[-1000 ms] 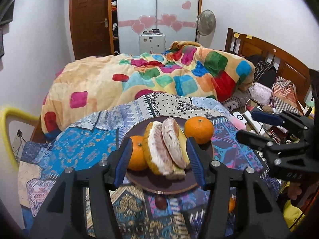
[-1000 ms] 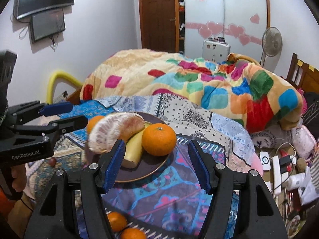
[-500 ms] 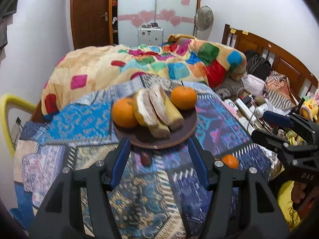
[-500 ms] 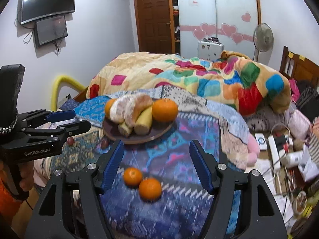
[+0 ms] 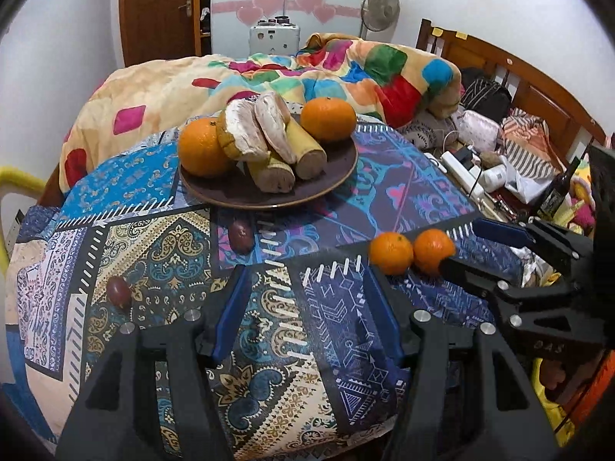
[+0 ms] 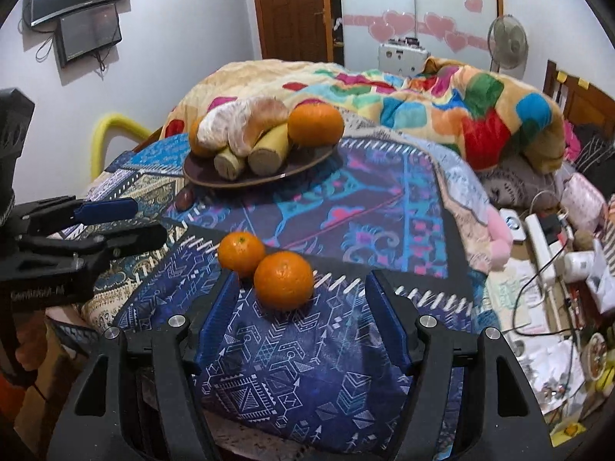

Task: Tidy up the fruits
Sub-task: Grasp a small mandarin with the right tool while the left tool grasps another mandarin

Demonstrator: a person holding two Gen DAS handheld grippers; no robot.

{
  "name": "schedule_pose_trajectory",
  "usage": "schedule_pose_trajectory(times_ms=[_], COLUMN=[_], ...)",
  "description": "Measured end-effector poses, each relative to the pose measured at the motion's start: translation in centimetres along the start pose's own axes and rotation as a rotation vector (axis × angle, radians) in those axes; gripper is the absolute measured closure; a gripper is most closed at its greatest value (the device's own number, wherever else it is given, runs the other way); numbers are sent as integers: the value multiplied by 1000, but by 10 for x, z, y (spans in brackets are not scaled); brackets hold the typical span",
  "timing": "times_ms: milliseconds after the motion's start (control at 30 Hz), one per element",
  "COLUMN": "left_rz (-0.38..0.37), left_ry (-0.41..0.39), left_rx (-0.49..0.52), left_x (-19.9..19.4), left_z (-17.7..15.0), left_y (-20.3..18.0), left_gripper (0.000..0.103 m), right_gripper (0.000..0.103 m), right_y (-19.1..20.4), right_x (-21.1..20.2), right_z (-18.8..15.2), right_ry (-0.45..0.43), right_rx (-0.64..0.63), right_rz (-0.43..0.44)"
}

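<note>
A dark brown plate (image 5: 338,182) (image 6: 307,165) on the patterned tablecloth holds two oranges (image 5: 328,119), peeled pomelo pieces (image 5: 253,126) and bananas (image 5: 307,150). Two loose oranges (image 5: 390,253) (image 6: 283,280) lie side by side on the cloth in front of the plate. Two small dark red fruits (image 5: 241,236) (image 5: 119,292) lie to the left. My left gripper (image 5: 305,303) is open and empty above the cloth. My right gripper (image 6: 301,303) is open and empty just behind the nearer loose orange; it also shows in the left wrist view (image 5: 465,246).
A bed with a colourful quilt (image 5: 269,73) stands behind the table. A cluttered surface with power strips, cables and a bottle (image 5: 553,192) lies to the right. A yellow chair back (image 6: 111,126) is at the left. The table's near edge is close below both grippers.
Both grippers have pulled back and away from the plate. The two loose oranges and the dark red fruits now show in front of them. Both stay open.
</note>
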State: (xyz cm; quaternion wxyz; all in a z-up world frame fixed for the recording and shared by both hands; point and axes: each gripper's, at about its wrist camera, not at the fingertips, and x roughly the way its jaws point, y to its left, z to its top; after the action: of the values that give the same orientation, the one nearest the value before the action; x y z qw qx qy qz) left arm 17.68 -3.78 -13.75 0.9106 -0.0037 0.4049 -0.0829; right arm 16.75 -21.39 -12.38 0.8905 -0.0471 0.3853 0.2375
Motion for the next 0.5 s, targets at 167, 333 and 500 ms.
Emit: schedule_pose_trajectory(times_ms=[167, 333, 500], left_rz=[-13, -18, -29], left_ry=[5, 3, 14], left_rx=[17, 35, 45], left_x=[8, 12, 16], left_z=[-5, -4, 0], left_y=[-6, -13, -23], left_gripper=[43, 43, 43], right_gripper=[53, 69, 69], right_y=[0, 1, 0], right_x=[11, 17, 10], right_z=[-2, -4, -5], right_ry=[23, 48, 30], right_rx=[7, 1, -20], right_rz=[34, 94, 63])
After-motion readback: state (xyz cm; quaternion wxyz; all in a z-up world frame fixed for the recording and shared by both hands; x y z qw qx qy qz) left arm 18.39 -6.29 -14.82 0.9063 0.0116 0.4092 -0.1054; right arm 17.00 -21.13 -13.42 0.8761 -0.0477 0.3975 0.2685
